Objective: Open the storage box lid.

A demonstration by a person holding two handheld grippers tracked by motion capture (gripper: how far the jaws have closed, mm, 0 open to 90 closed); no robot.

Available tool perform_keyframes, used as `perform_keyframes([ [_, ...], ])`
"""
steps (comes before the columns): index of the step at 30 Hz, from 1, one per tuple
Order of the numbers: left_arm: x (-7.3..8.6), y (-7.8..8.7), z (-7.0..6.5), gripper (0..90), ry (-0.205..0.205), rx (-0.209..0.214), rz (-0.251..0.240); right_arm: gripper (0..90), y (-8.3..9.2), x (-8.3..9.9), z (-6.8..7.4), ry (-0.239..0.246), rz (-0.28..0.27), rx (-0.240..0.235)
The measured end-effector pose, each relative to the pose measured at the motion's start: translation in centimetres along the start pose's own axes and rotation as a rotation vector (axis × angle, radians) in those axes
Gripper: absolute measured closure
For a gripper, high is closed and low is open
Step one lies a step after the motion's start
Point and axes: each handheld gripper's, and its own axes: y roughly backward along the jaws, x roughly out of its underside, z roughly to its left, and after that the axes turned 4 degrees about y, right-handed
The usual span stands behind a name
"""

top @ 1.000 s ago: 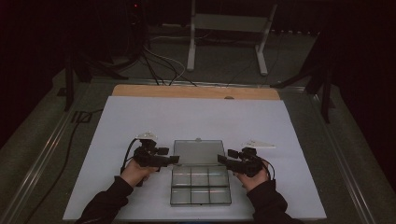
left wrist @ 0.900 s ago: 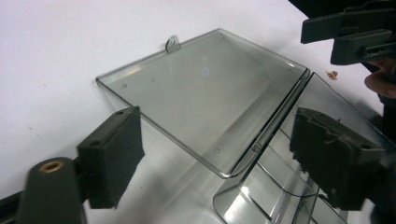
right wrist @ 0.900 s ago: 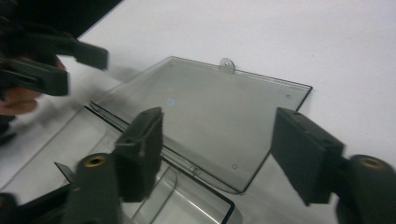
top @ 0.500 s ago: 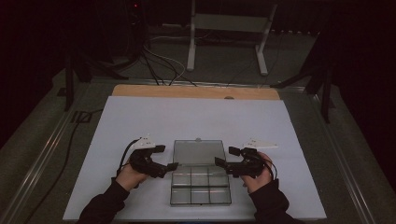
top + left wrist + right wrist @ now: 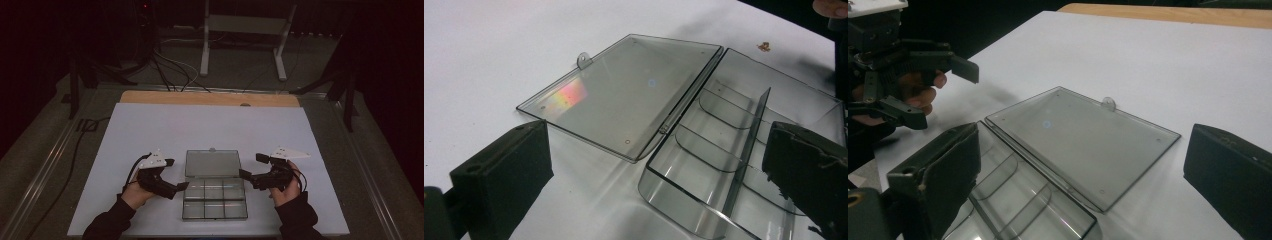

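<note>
Trouble from here would most likely come from the light, clear plastic box [image 5: 215,198]: it lies near the front edge of the white desk [image 5: 165,125] with its lid [image 5: 212,164] folded flat onto the desk on the far side, and a stray jaw catching a thin wall or the hinge could skid the whole case or flip the lid back over. The compartments look empty, so nothing would spill, but the case could slide off line. The left gripper [image 5: 176,175] sits just left of the box with its jaws wide apart and nothing between them; the right gripper [image 5: 254,166] hovers just right of it, jaws likewise spread and empty. In the left gripper view the box wall [image 5: 674,195] lies close ahead between the jaws, so a careless closing there could pinch and tilt it. Compared with a second ago, both grippers' jaws have just been opening and both hands have drawn slightly outward from the box sides, the right one lifting a little; the box and its lid lie where they were.
</note>
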Motion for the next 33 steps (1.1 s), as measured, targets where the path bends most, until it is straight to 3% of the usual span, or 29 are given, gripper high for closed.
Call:
perform_keyframes([
  [14, 0.5, 0.5, -0.1, 1.4, 0.001, 0.024, -0.014, 1.3, 3.0, 0.5, -1.3, -0.015, -0.013, 0.031],
  [33, 0.8, 1.0, -0.1, 1.4, 0.012, 0.029, -0.028, 0.0, 6.0, 2.4, -3.4, -0.067, -0.008, 0.128],
])
